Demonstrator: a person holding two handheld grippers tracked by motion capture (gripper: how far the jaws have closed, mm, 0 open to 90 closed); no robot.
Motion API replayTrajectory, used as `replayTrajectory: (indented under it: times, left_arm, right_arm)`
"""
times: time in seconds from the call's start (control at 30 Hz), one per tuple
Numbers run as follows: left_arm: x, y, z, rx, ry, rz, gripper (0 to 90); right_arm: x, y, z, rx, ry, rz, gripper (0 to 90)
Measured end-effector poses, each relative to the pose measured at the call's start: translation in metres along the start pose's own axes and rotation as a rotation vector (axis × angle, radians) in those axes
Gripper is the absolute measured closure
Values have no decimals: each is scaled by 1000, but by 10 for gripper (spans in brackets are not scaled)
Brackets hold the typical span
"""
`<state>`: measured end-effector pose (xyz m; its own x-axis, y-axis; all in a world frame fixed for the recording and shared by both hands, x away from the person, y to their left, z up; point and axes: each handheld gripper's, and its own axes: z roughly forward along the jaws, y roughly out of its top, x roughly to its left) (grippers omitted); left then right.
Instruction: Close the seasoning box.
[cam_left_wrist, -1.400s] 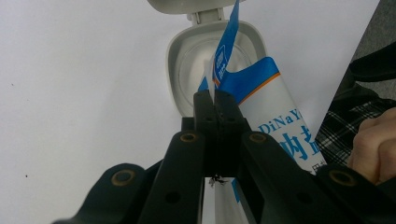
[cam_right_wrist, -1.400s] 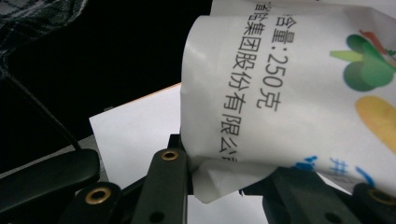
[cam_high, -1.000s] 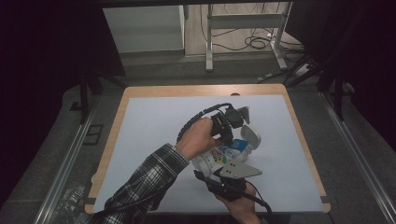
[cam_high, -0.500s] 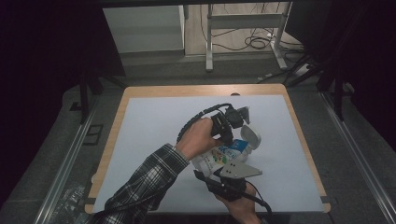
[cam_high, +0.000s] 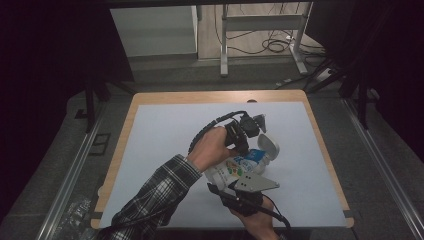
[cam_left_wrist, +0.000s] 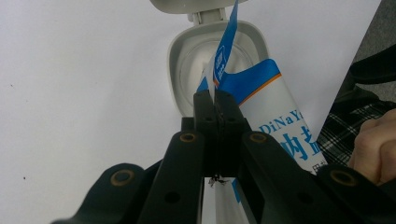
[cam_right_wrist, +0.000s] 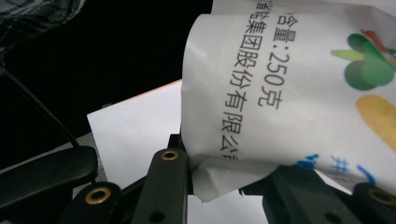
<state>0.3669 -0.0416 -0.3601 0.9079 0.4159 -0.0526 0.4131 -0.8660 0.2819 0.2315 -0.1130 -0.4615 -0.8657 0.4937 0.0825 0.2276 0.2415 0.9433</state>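
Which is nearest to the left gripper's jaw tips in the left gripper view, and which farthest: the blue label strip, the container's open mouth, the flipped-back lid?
1. Blue label strip: pinched between the left gripper jaws.
2. Container's open mouth: just beyond the tips.
3. Flipped-back lid: farthest, at the top edge.

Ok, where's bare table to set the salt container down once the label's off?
The white table is bare along its whole left half and across the far strip by the wooden edge. The right side past the open lid is also free. It is crowded near centre, where both grippers hold the container.
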Motion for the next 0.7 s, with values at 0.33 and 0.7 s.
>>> replayTrajectory:
  times: [0.33, 0.7]
  left_arm:
    - [2, -3, -1, -16, -5, -5, 895]
    - [8, -11, -3, -56, -32, -17, 895]
  right_arm:
    - [1, -5, 4, 22, -7, -5, 750]
    - [2, -15, 11, 54, -23, -8, 746]
